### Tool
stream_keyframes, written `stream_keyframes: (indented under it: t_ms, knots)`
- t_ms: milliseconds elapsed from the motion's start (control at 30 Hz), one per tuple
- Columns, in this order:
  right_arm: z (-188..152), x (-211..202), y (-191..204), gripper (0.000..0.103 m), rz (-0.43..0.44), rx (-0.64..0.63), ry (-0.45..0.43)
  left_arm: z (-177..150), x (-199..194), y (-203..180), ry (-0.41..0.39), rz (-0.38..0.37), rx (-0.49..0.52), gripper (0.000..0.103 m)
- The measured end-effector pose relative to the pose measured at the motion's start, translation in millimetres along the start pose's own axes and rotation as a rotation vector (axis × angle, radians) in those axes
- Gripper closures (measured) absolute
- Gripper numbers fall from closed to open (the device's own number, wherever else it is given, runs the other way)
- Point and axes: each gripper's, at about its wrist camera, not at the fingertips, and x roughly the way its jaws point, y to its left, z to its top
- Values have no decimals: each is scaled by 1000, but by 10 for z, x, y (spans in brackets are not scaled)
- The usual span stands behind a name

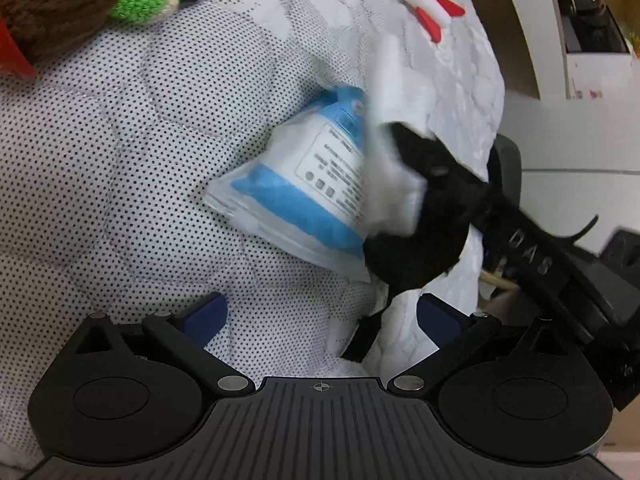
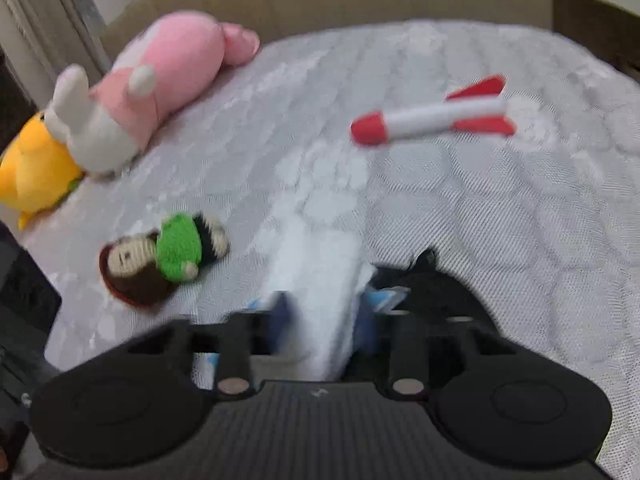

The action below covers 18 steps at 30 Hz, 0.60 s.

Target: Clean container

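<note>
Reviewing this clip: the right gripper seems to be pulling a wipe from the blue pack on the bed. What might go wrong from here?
1. The left gripper is open and clear of the wipe pack, so the whole pack may lift with the white wipe.
2. The right gripper pinches only a fold, which may slip or tear.
3. The crocheted doll lies close and may get knocked.

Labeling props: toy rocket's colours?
White body, red nose and fins: toy rocket; right wrist view shows it best.

2 close downward wrist views, shared mattress [image 1: 120, 140]
</note>
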Motion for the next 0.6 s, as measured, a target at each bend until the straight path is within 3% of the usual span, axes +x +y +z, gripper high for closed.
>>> stream_keyframes:
  t_ms: [67, 200, 267, 333, 367, 400, 433, 467, 567, 600]
  knots:
    - [20, -73, -88, 95, 8, 54, -23, 29, -21, 57, -27, -53, -69, 0]
    - [8, -94, -379, 95, 118, 283, -11, 110, 32, 189, -66, -191, -259, 0]
    - [-3, -115, -507, 95, 160, 384, -20, 130, 144, 184, -89, -213, -311, 0]
    - [-4, -190, -527, 95, 141, 381, -52, 136, 177, 165, -136, -203, -300, 1]
    - [-4, -224, -518, 95, 126, 367, -63, 162, 177, 93, -159, -190, -258, 2]
    - [-9, -255, -509, 95, 116, 355, -73, 181, 156, -43, -173, -116, -148, 14]
    - [-18, -276, -507, 95, 114, 353, -79, 196, 128, -198, -184, -22, -19, 49]
    - [-26, -287, -512, 95, 116, 356, -82, 210, 101, -353, -195, 71, 110, 58]
    - [-32, -291, -537, 95, 112, 368, -84, 75, 56, -711, -196, 402, 527, 59]
    - [-34, -286, -544, 95, 108, 369, -81, 14, 64, -769, -186, 472, 624, 59]
